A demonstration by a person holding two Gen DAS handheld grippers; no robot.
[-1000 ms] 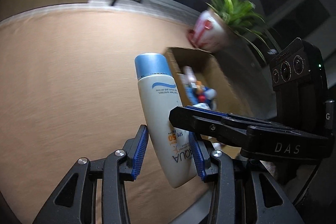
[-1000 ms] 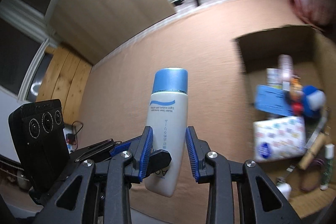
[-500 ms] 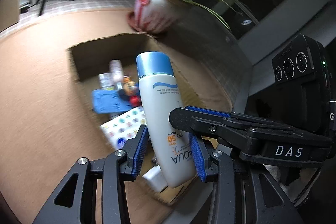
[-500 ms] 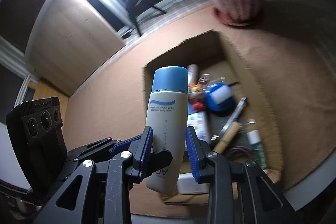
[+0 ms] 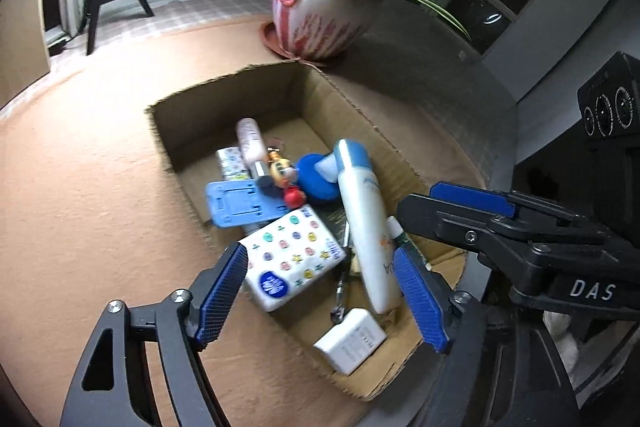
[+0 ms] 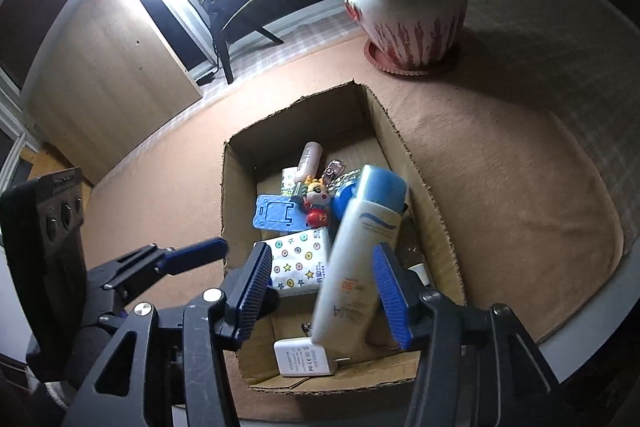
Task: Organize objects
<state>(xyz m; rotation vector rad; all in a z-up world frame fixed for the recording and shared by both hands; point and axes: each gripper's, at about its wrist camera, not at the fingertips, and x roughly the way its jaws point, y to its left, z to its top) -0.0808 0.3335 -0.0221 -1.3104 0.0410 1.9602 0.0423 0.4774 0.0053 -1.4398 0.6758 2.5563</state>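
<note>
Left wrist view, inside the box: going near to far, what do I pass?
White charger → patterned tissue pack → blue phone stand → cartoon figurine → pink tube → far box wall.

My left claw (image 5: 320, 297) is spread wide, its two blue ribbed pads (image 5: 222, 293) well apart and gripping nothing. My right claw (image 6: 322, 293) is spread just as wide, pads (image 6: 390, 293) parted and closed on nothing, tilted downward like the left. The two sit close side by side: from the left wrist view a black finger of my right claw crosses just to the right of the left pads, and my left claw's blue tip shows beside the right one's left finger.
</note>
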